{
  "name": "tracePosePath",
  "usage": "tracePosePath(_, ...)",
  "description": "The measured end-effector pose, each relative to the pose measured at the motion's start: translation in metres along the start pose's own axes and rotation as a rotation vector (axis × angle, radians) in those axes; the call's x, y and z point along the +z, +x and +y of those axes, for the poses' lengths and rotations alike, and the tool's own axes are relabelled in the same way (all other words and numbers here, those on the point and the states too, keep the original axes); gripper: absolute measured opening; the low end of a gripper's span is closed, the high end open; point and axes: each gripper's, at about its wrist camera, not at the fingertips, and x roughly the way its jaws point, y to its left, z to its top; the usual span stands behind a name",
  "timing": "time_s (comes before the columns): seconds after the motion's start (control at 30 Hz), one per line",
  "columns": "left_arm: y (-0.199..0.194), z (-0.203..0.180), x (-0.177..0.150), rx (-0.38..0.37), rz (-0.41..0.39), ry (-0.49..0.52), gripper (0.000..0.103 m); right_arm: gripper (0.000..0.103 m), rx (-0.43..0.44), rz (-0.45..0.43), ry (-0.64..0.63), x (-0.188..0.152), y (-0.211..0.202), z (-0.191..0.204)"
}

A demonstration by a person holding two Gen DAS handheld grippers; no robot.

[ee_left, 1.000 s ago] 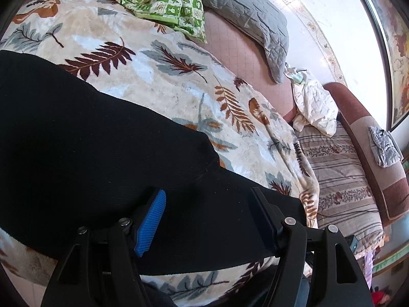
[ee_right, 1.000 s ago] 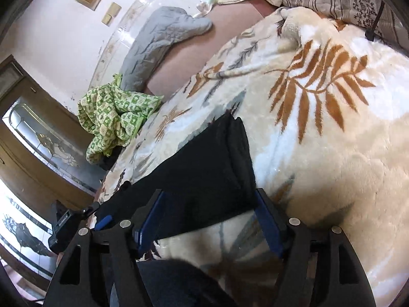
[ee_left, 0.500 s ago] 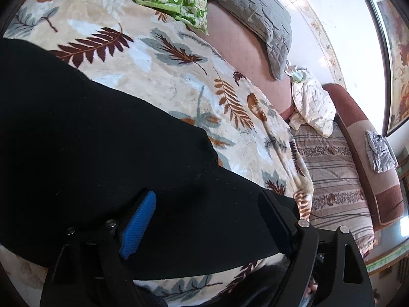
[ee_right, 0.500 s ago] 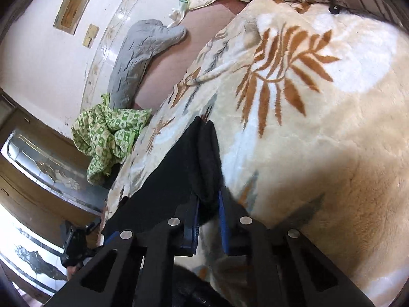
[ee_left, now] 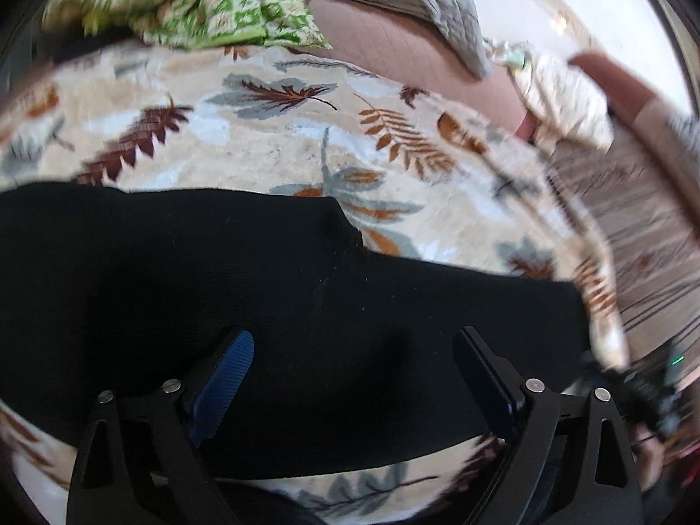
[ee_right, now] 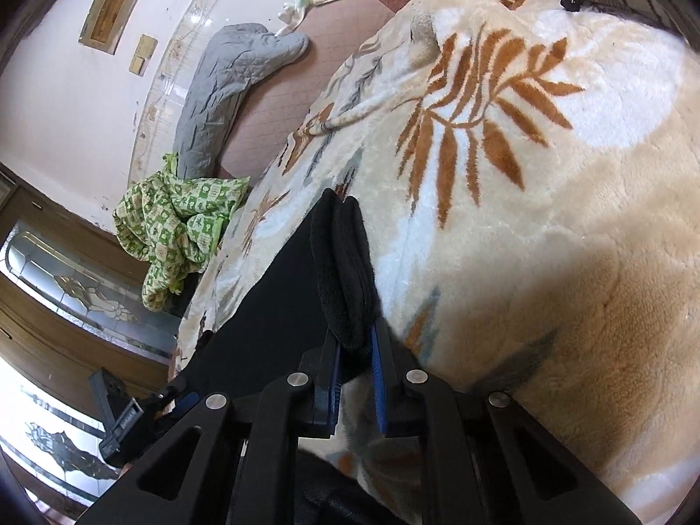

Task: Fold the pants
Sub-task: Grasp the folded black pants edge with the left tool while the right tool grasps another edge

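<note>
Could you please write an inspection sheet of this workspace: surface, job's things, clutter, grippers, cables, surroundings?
Surface: bed under a cream leaf-print blanket.
Job's things: black pants lying across the blanket; one end bunched into a fold.
Clutter: green patterned cloth, grey quilted pillow, crumpled white cloth.
Grippers: left gripper above the pants, its jaws opening, pads not pressing; right gripper closing on the pants' bunched end.
Cables: nothing seen for certain.
Surroundings: white wall, wooden door with patterned glass, striped bedding.
</note>
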Motion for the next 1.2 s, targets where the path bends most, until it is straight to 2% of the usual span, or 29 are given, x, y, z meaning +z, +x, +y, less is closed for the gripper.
tracePosePath(0.1,0.0,-0.01,0.0,0.04,-0.004,0.031,0.089,0.01,-0.013,-0.002,-0.006,0.0,0.001,0.003)
tracePosePath(0.47,-0.004,-0.008,-0.004,0.048,-0.007,0.035,0.088,0.01,-0.033,0.007,0.006,-0.001,0.003,0.007)
tracePosePath(0.67,-0.003,-0.003,-0.002,0.028,-0.013,0.021,0.088,0.01,-0.064,0.092,0.118,0.011,0.009,0.003)
tracePosePath(0.93,0.0,-0.003,-0.001,0.024,-0.017,0.019,0.088,0.01,-0.192,0.196,0.108,0.023,0.018,0.016)
tracePosePath(1.1,-0.003,0.005,-0.001,-0.014,-0.018,-0.01,0.088,0.01,-0.215,0.153,0.126,0.017,0.016,0.016)
tracePosePath(1.2,-0.002,0.004,-0.003,-0.004,-0.02,-0.004,0.088,0.01,-0.235,0.121,0.113,0.012,0.013,0.02)
